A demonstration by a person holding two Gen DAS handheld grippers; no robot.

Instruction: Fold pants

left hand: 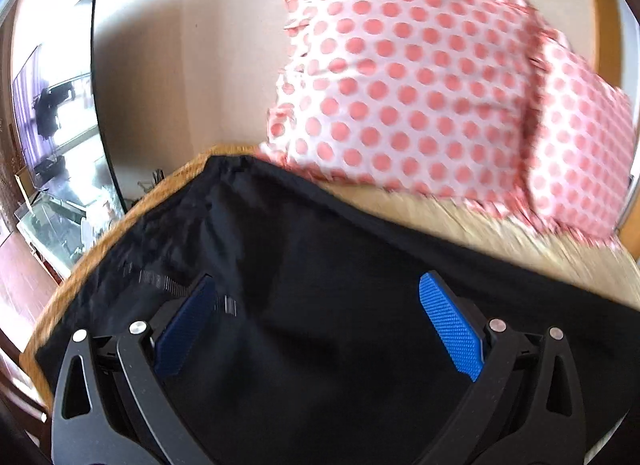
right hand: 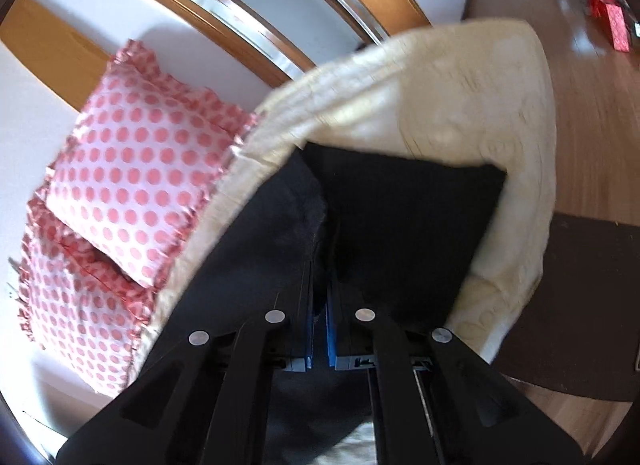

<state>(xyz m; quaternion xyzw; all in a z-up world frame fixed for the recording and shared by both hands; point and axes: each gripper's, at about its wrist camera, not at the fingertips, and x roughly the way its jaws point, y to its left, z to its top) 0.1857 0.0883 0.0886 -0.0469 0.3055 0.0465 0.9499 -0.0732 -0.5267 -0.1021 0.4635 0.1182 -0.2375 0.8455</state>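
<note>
Behind the bed [left hand: 520,233], two polka-dot pillows [left hand: 400,77] are leaning against the wall, one overlapping the other, and the nearer one's frilled edge is sitting just beside the far edge of the pants [left hand: 320,285]. Off to the left in the left wrist view, a TV [left hand: 60,125] is standing on a glass stand [left hand: 52,221]. In the right wrist view a wood floor [right hand: 592,113] is running past the cream bed cover's far corner, with a red box [right hand: 616,27] lying on it well apart from the bed, and a dark mat [right hand: 580,305] is lying beside the bed.

Black and matte, the pants are lying spread over the cream cover, reaching to the bed's left edge in the left wrist view, where a strap with a small buckle [left hand: 230,303] is showing on the cloth. In the right wrist view a squared dark panel is lying flat on the cover, while a puckered ridge of fabric is rising toward the camera.

Over the cloth, the left gripper [left hand: 316,317] is hovering with its blue pads [left hand: 452,329] spread wide apart and nothing between them. The right gripper [right hand: 320,305] is pointing along the bed with its jaws drawn nearly together, pinching that raised ridge of pants between the pads.
</note>
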